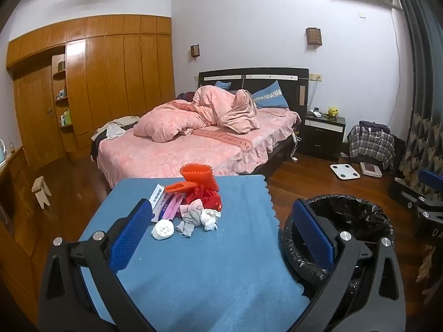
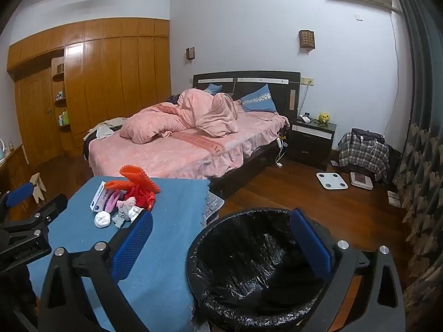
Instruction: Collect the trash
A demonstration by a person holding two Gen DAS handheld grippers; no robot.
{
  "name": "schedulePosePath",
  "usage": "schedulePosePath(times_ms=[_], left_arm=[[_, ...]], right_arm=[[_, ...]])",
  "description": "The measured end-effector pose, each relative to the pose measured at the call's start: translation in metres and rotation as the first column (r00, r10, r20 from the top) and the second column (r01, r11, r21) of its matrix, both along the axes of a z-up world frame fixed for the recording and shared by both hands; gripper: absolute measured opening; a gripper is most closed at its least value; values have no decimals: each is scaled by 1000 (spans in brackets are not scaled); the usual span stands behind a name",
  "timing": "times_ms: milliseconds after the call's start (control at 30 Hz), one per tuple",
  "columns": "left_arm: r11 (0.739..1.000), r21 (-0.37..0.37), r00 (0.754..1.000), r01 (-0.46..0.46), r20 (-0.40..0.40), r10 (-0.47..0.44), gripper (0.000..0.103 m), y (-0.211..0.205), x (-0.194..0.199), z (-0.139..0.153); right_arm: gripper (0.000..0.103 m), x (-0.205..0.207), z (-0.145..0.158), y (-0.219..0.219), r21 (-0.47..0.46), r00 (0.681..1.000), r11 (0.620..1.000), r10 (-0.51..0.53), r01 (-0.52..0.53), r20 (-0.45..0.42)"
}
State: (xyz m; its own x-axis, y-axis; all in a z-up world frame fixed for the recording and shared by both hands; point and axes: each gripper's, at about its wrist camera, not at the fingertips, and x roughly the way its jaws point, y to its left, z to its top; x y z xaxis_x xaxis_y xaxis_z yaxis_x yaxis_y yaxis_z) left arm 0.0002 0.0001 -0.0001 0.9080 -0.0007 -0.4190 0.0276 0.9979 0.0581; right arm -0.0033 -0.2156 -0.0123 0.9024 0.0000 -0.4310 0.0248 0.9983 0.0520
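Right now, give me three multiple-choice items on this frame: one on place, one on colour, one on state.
1. Where is the trash pile?
A. on the blue-covered table
B. on the bed
C. in the bin

2. What colour is the bin liner?
A. white
B. black
C. blue

3. What state is the left claw in?
A. shut on a tissue
B. shut, empty
C. open, empty

Key: 1 A, the pile sits on the blue cloth; 2 B, glossy black plastic lines the bin; 3 C, its pads stand wide apart with nothing between.
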Motion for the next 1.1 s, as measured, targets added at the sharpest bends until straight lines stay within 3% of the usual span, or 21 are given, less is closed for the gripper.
schedulePosePath(times_ms=[1100], left_arm=[[1000, 7, 1000, -7, 2, 7, 98, 3, 2, 1]], right_arm=[[97, 2, 0, 2, -2, 1000, 1000, 0, 0, -4]])
